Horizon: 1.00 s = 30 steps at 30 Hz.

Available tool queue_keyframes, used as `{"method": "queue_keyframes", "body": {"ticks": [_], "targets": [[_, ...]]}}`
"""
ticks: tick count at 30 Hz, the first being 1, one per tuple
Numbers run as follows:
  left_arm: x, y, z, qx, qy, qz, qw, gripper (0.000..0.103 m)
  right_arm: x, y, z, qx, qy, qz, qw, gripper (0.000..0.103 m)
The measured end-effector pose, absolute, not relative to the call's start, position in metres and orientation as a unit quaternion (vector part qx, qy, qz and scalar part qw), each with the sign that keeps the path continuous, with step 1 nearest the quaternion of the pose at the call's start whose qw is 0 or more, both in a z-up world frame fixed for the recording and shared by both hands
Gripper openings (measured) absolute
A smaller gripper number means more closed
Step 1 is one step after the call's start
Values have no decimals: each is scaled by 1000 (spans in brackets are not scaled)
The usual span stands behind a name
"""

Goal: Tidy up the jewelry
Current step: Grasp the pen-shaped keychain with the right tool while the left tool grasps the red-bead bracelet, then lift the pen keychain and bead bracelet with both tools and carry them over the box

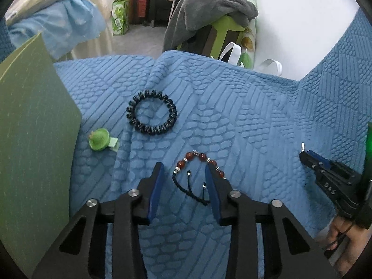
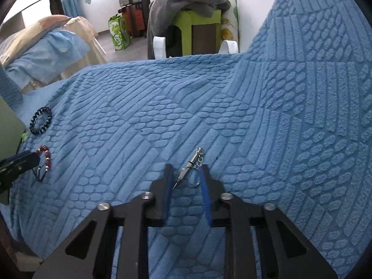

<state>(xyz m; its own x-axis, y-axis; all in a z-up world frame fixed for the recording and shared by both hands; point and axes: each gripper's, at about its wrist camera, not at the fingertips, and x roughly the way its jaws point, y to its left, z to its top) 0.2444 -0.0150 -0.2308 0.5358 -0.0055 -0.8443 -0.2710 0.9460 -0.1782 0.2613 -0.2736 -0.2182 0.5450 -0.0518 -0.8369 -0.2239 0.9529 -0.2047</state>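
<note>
A red bead bracelet (image 1: 200, 157) on a black cord lies on the blue blanket (image 1: 255, 121). My left gripper (image 1: 184, 171) straddles it with jaws apart; the right finger covers the bracelet's right side and the left finger stands clear. A small silver pendant (image 2: 189, 166) with chain rings lies slanted between the fingers of my right gripper (image 2: 186, 168), close to both pads, with a gap still showing. A dark spiral bracelet (image 1: 151, 112) lies further off. The right wrist view has the left gripper (image 2: 21, 160) at the red bracelet (image 2: 45, 157), with the dark bracelet (image 2: 40, 121) beyond. The right gripper (image 1: 307, 157) appears at the left wrist view's right edge.
A green board (image 1: 34, 139) lies on the blanket at the left, a small green object (image 1: 98, 139) beside it. Past the blanket's far edge stand a grey throw over a green box (image 1: 209, 16) and a green bag (image 1: 119, 16). A hand (image 1: 344, 239) holds the right gripper.
</note>
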Motion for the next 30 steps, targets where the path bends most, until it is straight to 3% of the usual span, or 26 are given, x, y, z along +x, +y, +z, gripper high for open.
{"method": "queue_keyframes", "body": {"ticks": [3,8,18,30], "targets": [[250,-21,-232,-118,479,69,867,32,262,-266,-220,-152,476,58,864,6],[251,-35,-236,-71,480,73,871,6,263,-266,-220,-138,483,63,862,5],[242,-33,-232,-104,485,37,868,4,255,-252,-206,-124,477,78,867,4],[220,-25,-179,-176,444,-14,879,3,235,-233,-178,-103,450,89,882,4]]}}
